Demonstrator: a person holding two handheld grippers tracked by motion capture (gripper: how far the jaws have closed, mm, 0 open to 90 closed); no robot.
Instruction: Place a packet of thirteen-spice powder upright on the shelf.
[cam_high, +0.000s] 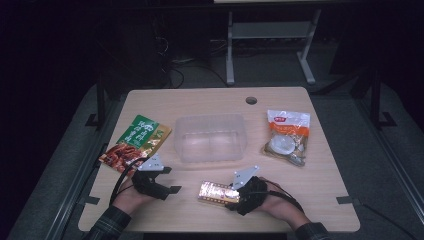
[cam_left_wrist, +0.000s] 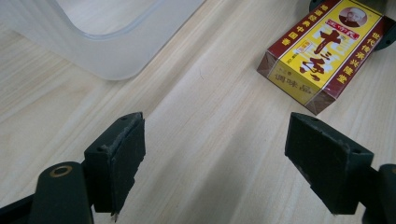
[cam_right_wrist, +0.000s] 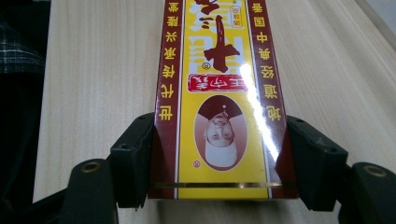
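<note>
Right gripper (cam_high: 231, 196) at the near edge of the table (cam_high: 310, 200), jaws on either long side of one yellow-and-red box (cam_high: 218, 192); in the right gripper view both pads sit against the box's (cam_right_wrist: 219, 107) sides, so it looks clamped on the box. Box lies flat on the wood, near the front middle, lengthwise toward the left gripper.

Left gripper (cam_high: 167, 180) sits just left of the box, jaws wide apart, nothing between them; its own view shows bare wood between the two pads (cam_left_wrist: 119, 154), the box (cam_left_wrist: 324, 51) lying ahead and to the right, apart from them. One hand (cam_high: 131, 196) and one plaid sleeve (cam_high: 107, 225) on that side; a second hand (cam_high: 277, 202) behind the right gripper.

Farther back, middle: one clear plastic tub (cam_high: 211, 137), upright, open top, standing well apart from the box.

Left of the tub: one green and red snack packet (cam_high: 136, 142), flat, its near corner close to the left gripper.

Right of the tub: one orange and white bag (cam_high: 286, 136), flat, well apart from both grippers.

Far edge: one round hole (cam_high: 251, 100) in the tabletop.
</note>
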